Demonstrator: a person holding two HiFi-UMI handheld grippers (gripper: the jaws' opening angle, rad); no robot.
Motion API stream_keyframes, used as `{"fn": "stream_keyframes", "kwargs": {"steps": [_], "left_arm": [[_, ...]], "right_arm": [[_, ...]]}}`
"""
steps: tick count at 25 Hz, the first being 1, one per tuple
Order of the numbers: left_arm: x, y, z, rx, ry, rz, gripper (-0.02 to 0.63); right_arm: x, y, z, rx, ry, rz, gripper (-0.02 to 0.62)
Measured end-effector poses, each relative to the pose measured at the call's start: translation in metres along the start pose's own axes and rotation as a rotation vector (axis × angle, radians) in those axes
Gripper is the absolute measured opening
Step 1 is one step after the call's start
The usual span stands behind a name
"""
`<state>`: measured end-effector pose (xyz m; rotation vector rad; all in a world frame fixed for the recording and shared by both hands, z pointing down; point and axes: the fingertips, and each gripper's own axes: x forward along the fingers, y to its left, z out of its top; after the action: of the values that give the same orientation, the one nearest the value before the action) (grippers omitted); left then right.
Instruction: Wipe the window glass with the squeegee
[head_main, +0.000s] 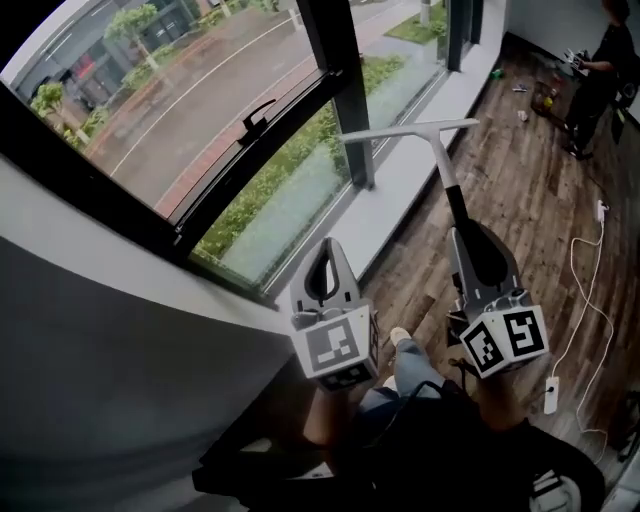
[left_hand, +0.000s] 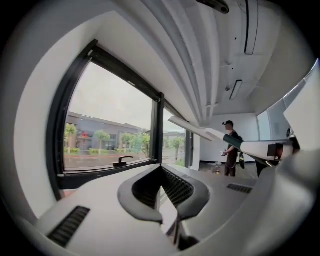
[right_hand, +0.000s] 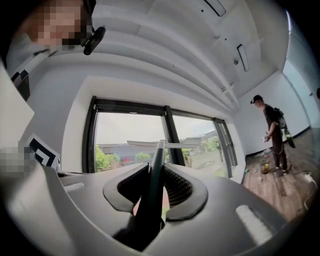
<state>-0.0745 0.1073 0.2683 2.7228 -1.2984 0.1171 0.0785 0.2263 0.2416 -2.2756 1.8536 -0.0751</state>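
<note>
Now: gripping the dark handle of the white T-bladed squeegee (head_main: 410, 130) in the right claw (head_main: 468, 238), blade up in the air, seemingly short of the black-framed window glass (head_main: 200, 100); with the left claw (head_main: 327, 262) closed on nothing; best to lay the blade flat against the pane, then pull evenly.

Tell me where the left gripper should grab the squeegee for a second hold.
Probably take the squeegee by its slim, straight shaft just ahead of the right gripper, coming from its left side with the jaws across it. That leaves the wide blade free.
</note>
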Motion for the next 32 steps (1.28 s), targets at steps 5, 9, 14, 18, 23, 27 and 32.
{"fn": "stream_keyframes", "kwargs": {"steps": [5,9,14,18,23,27,32], "left_arm": [[0.018,0.060,0.019,-0.005,-0.027,0.222,0.002],[0.023,0.097,0.031,0.028,-0.031,0.374,0.002],[0.015,0.131,0.038,0.017,-0.050,0.535,0.002],[0.010,0.147,0.043,0.028,-0.081,0.640,0.002],[0.009,0.160,0.059,0.056,-0.118,0.699,0.002],[0.024,0.172,0.082,0.051,-0.171,0.702,0.002],[0.049,0.197,0.103,0.063,-0.202,0.686,0.002]], "right_arm": [[0.089,0.046,-0.017,0.045,0.059,0.267,0.095],[0.144,0.083,-0.016,0.058,0.072,0.452,0.095],[0.183,0.122,-0.017,0.098,0.087,0.637,0.095],[0.202,0.144,-0.017,0.092,0.079,0.739,0.095],[0.217,0.162,-0.015,0.075,0.054,0.792,0.095],[0.231,0.177,-0.012,0.065,0.022,0.803,0.095],[0.262,0.199,-0.007,0.064,-0.007,0.787,0.095]]}}
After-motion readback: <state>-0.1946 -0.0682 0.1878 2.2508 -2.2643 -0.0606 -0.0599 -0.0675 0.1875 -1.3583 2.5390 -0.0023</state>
